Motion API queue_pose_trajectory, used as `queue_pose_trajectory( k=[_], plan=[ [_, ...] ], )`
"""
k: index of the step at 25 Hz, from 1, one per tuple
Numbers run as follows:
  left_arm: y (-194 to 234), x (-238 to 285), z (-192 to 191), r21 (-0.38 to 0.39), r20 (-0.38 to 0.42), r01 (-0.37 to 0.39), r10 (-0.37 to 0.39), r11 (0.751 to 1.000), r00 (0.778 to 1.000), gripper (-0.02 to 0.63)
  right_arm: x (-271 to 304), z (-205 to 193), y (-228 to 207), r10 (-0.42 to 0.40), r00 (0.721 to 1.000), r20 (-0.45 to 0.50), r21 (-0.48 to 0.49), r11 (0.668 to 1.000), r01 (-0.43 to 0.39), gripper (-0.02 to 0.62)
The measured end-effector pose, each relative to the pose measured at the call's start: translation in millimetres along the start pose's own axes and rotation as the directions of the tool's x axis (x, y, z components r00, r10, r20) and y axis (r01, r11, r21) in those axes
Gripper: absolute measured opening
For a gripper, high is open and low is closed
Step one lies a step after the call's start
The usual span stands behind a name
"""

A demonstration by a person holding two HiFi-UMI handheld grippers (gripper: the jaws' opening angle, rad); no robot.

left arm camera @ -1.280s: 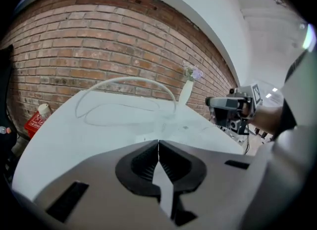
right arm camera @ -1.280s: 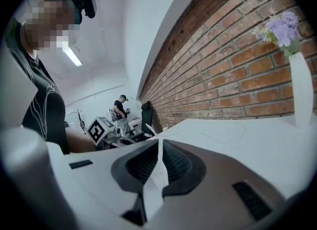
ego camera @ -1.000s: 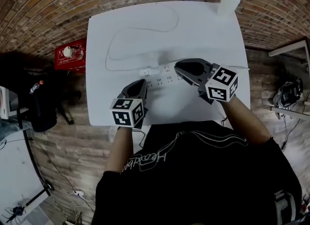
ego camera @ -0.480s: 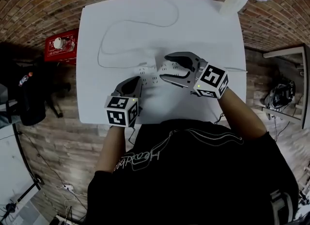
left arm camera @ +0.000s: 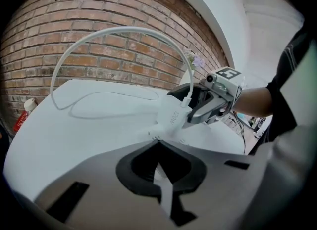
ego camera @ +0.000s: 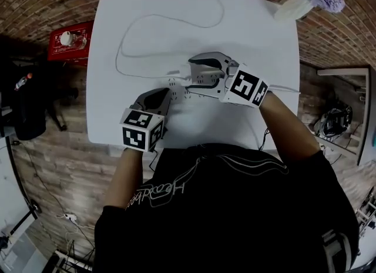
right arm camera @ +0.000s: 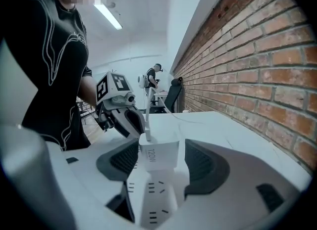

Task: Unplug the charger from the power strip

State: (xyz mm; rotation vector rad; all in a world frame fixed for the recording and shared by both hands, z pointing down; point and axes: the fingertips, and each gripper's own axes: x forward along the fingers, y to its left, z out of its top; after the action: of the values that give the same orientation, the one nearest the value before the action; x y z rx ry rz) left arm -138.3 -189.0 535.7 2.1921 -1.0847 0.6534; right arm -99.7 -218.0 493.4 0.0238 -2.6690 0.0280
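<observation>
A white power strip [ego camera: 175, 84] lies across the middle of the white table [ego camera: 258, 37]. A white charger block [right arm camera: 158, 157] marked 120W stands plugged into the strip [right arm camera: 153, 202], its white cable [left arm camera: 119, 30] arching up and away. My right gripper [ego camera: 191, 74] straddles the charger; its jaws have just been opening and stand wide, with a gap on each side of the block. My left gripper [ego camera: 161, 94] is shut on the strip's near end, where a white sliver shows between its pads [left arm camera: 159, 174]. From there the charger [left arm camera: 173, 117] stands just ahead.
The charger's cable loops over the far half of the table [ego camera: 147, 22]. A white vase with purple flowers [ego camera: 305, 0] stands at the far right corner. A red box [ego camera: 69, 40] sits on the floor left of the table. A thin cord [ego camera: 282, 90] runs off the right edge.
My right gripper has moved left along the strip, rolled onto its side and gone from shut to wide open around the charger. The left gripper has stayed put.
</observation>
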Motion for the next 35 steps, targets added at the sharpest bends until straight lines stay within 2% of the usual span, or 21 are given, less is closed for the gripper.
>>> queue_pose_trajectory(
  k=[6, 10, 15, 18, 24, 29, 35],
  plan=[
    [0, 0, -1, -0.001, -0.023, 0.01, -0.01, 1.0, 1.0, 0.003, 21, 3, 5, 0.041, 0.999, -0.016, -0.087, 0.995, -0.042, 0.247],
    [1, 0, -1, -0.003, -0.044, 0.022, -0.022, 1.0, 0.999, 0.003, 26, 4, 4, 0.053, 0.999, -0.005, -0.087, 0.995, -0.053, 0.247],
    [1, 1, -2, 0.063, -0.086, -0.021, 0.027, 0.998, 0.996, 0.002, 26, 6, 5, 0.052, 0.999, -0.007, -0.116, 0.992, -0.052, 0.247],
    [2, 1, -1, 0.067, -0.088, -0.043, 0.049, 0.997, 0.995, 0.002, 26, 6, 6, 0.031, 0.999, -0.011, -0.143, 0.989, -0.032, 0.247],
    [2, 2, -2, 0.093, -0.127, -0.037, 0.048, 0.995, 0.991, 0.002, 26, 6, 4, 0.028, 1.0, -0.009, -0.096, 0.995, -0.029, 0.247],
    [1, 2, -3, 0.099, -0.124, -0.043, 0.055, 0.994, 0.991, 0.002, 25, 4, 1, 0.049, 0.999, -0.014, -0.033, 0.998, -0.05, 0.247],
    [1, 3, -2, 0.092, -0.134, -0.061, 0.073, 0.994, 0.988, 0.002, 24, 6, 7, 0.008, 0.999, -0.031, -0.134, 0.991, -0.012, 0.247]
  ],
)
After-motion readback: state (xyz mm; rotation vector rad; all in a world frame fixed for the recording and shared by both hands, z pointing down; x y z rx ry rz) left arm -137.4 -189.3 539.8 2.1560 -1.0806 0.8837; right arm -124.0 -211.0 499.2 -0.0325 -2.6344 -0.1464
